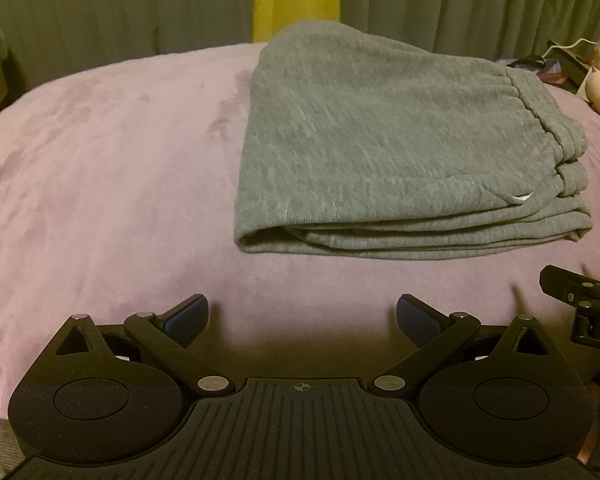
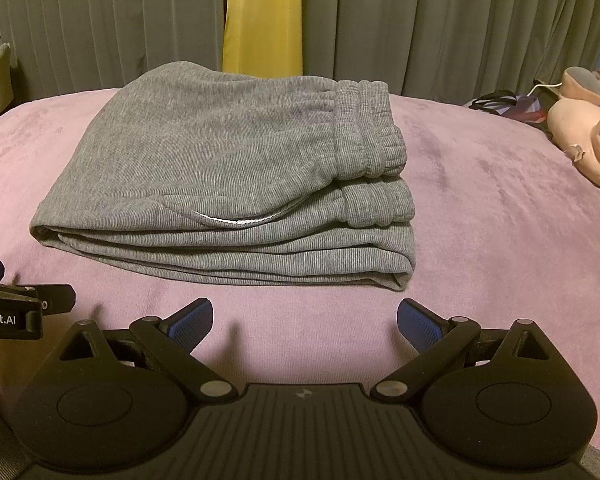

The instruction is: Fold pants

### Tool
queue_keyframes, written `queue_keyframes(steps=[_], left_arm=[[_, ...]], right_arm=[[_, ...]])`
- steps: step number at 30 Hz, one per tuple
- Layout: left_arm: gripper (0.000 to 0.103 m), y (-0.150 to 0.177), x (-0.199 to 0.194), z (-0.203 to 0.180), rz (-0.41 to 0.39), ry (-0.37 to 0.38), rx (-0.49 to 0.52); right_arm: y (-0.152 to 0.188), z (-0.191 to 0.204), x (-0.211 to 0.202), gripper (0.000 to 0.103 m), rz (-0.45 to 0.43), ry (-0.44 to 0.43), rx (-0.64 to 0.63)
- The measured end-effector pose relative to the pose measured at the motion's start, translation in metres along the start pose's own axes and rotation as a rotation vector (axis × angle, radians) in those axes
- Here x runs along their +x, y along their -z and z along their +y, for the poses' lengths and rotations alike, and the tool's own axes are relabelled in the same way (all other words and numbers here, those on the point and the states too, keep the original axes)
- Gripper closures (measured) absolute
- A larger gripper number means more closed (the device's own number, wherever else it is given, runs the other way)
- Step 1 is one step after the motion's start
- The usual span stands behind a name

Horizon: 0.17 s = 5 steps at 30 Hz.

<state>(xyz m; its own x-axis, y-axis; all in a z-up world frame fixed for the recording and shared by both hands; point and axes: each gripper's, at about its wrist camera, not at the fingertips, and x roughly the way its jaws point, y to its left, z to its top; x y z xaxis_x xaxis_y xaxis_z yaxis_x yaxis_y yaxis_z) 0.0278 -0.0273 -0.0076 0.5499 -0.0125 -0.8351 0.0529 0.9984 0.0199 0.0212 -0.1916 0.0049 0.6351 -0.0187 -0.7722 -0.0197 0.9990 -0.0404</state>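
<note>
Grey sweatpants (image 1: 380,140) lie folded in a compact stack on a pink-purple blanket (image 1: 100,184); they also show in the right wrist view (image 2: 220,168), with the elastic waistband (image 2: 364,136) on the right and layered edges facing me. My left gripper (image 1: 302,316) is open and empty, hovering over the blanket short of the stack's near edge. My right gripper (image 2: 305,320) is open and empty, also just short of the stack. Each gripper shows at the edge of the other's view: the right one (image 1: 580,304), the left one (image 2: 16,308).
Grey curtains (image 2: 460,20) with a yellow strip (image 2: 264,16) hang behind the bed. A pink plush toy (image 2: 588,136) and dark cords (image 2: 496,100) lie at the far right of the blanket (image 2: 500,220).
</note>
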Motion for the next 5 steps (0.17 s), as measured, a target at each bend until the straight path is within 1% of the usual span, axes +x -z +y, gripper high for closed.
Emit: queue_keyframes(steps=[5], left_arm=[[0.0,-0.0004,0.0012,-0.001,0.015,0.0,0.011]], right_arm=[[0.0,-0.0002,0.0001,0.004,0.0,-0.001,0.0]])
